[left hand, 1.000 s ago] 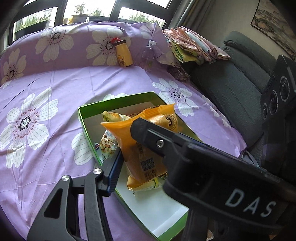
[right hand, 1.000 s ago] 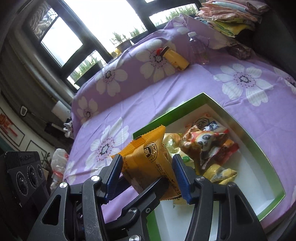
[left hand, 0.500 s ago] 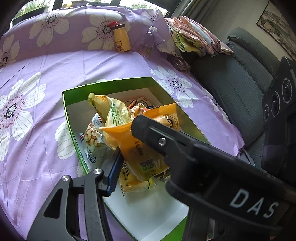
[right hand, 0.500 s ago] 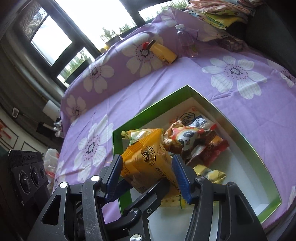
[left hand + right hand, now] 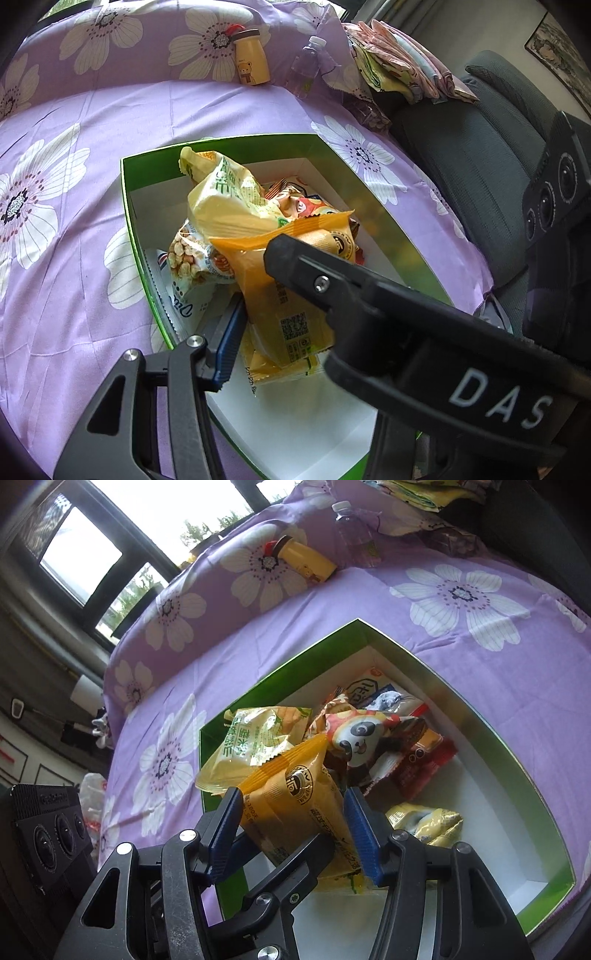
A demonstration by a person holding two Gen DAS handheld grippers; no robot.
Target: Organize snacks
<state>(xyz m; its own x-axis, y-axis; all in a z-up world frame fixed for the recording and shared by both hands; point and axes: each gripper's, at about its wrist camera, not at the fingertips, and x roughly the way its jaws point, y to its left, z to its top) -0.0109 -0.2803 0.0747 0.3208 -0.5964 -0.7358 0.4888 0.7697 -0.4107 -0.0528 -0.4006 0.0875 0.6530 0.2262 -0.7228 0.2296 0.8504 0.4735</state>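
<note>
Left gripper (image 5: 258, 314) is seen in its own view closed on the orange snack packet (image 5: 291, 306), though only the blue left pad (image 5: 227, 343) is visible; the other finger is hidden behind the right gripper's black body, which crosses in front. Beyond the fingertips, the green box (image 5: 127, 206) holds a pale yellow packet (image 5: 229, 199) and a peanut packet (image 5: 188, 262), partly covered.

Right gripper (image 5: 295, 834) is shown in its view pressing both blue pads against the same orange packet, above the box. Ahead of it a panda packet (image 5: 354, 738) is seen; the packets beneath are hard to make out.
</note>
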